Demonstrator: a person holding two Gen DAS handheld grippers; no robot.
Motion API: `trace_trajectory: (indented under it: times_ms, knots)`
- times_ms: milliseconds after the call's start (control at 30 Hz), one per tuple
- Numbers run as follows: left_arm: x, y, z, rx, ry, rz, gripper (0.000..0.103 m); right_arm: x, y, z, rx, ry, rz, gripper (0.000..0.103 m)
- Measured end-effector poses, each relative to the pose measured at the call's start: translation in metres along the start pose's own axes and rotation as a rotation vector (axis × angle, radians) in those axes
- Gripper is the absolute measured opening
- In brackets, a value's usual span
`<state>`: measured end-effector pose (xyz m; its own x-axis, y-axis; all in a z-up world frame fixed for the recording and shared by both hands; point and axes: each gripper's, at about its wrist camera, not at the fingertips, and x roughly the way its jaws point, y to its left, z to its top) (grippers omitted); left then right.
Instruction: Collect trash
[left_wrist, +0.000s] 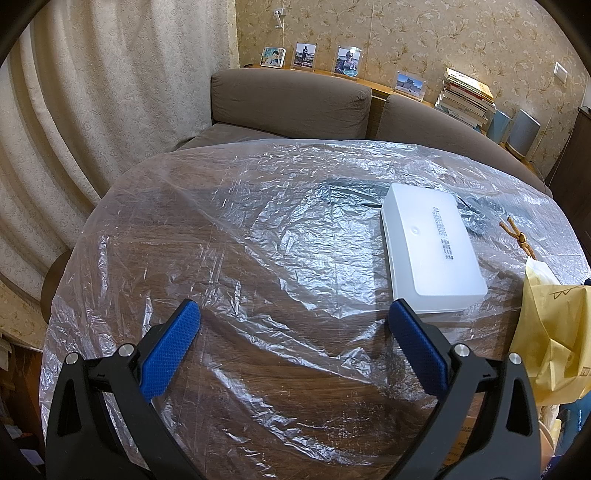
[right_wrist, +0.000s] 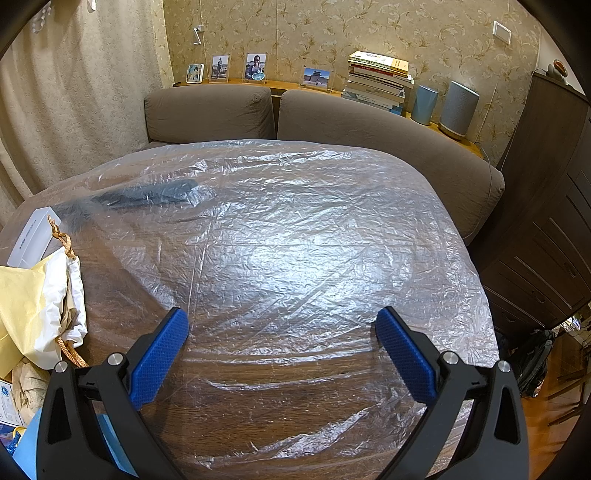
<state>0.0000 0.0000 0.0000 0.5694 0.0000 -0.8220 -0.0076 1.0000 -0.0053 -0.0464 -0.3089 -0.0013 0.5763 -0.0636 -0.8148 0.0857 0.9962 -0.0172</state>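
A wooden table is covered by a crinkled clear plastic sheet (left_wrist: 258, 229), also in the right wrist view (right_wrist: 314, 240). A yellow paper bag (left_wrist: 550, 332) with a brown rope handle (left_wrist: 517, 236) stands at the table's right edge in the left wrist view; it shows at the left edge of the right wrist view (right_wrist: 33, 306) with white paper inside. My left gripper (left_wrist: 295, 314) is open and empty above the sheet. My right gripper (right_wrist: 282, 321) is open and empty above the sheet.
A white plastic box (left_wrist: 428, 243) lies on the sheet, also in the right wrist view (right_wrist: 31, 240). A brown sofa (right_wrist: 332, 122) stands behind the table, with photo frames and a book stack (right_wrist: 376, 81) on the ledge. A dark cabinet (right_wrist: 546, 206) stands at the right.
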Motion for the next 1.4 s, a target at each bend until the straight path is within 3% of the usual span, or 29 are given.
trace_trajectory:
  times_ms: [667, 767, 900, 967, 1067, 1200, 1333, 1400]
  knots:
    - [0.011, 0.014, 0.001, 0.008, 0.000, -0.006, 0.102, 0.001, 0.000, 0.004, -0.007, 0.001, 0.004, 0.099]
    - [0.006, 0.021, 0.004, 0.022, 0.018, -0.023, 0.102, -0.003, -0.007, 0.007, 0.024, 0.034, 0.011, 0.099]
    - [-0.036, 0.033, 0.019, 0.061, -0.090, -0.011, 0.102, -0.038, -0.036, 0.015, 0.147, -0.009, 0.103, 0.099]
    - [-0.067, 0.028, 0.027, 0.115, -0.127, -0.075, 0.102, -0.071, -0.045, 0.013, 0.207, -0.052, 0.167, 0.099]
    - [-0.103, 0.005, 0.032, 0.217, -0.115, -0.213, 0.102, -0.111, -0.029, 0.003, 0.178, -0.077, 0.222, 0.099]
    - [-0.106, -0.040, 0.032, 0.333, 0.012, -0.390, 0.102, -0.129, -0.006, -0.013, 0.141, -0.066, 0.240, 0.099]
    - [-0.085, -0.079, 0.023, 0.389, 0.130, -0.454, 0.102, -0.115, 0.020, -0.034, 0.167, 0.032, 0.346, 0.099]
    - [-0.075, -0.087, 0.021, 0.383, 0.185, -0.499, 0.102, -0.103, 0.030, -0.043, 0.163, 0.066, 0.327, 0.099]
